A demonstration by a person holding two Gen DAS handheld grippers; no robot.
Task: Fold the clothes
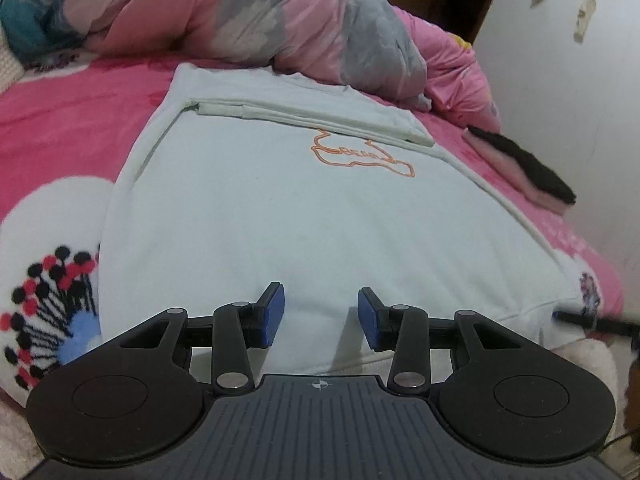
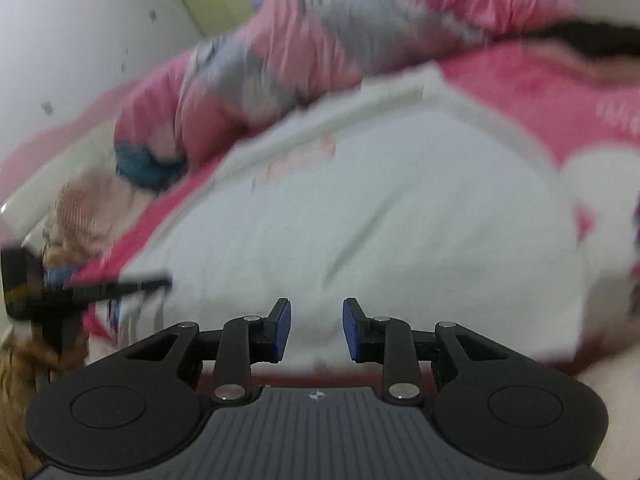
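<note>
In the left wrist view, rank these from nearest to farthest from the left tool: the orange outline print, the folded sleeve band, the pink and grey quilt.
From the left tool, which hovers open above the white sweatshirt's near hem:
1. Orange outline print, mid-garment, slightly right of centre.
2. Folded sleeve band, lying across the garment just beyond the print.
3. Pink and grey quilt, heaped at the far end of the bed.

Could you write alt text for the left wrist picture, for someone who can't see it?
A pale, partly folded garment with an orange outline print lies on a pink floral blanket. The left tool sits above its near edge, fingers apart, gripping nothing. A pink and grey quilt is bunched behind.
</note>
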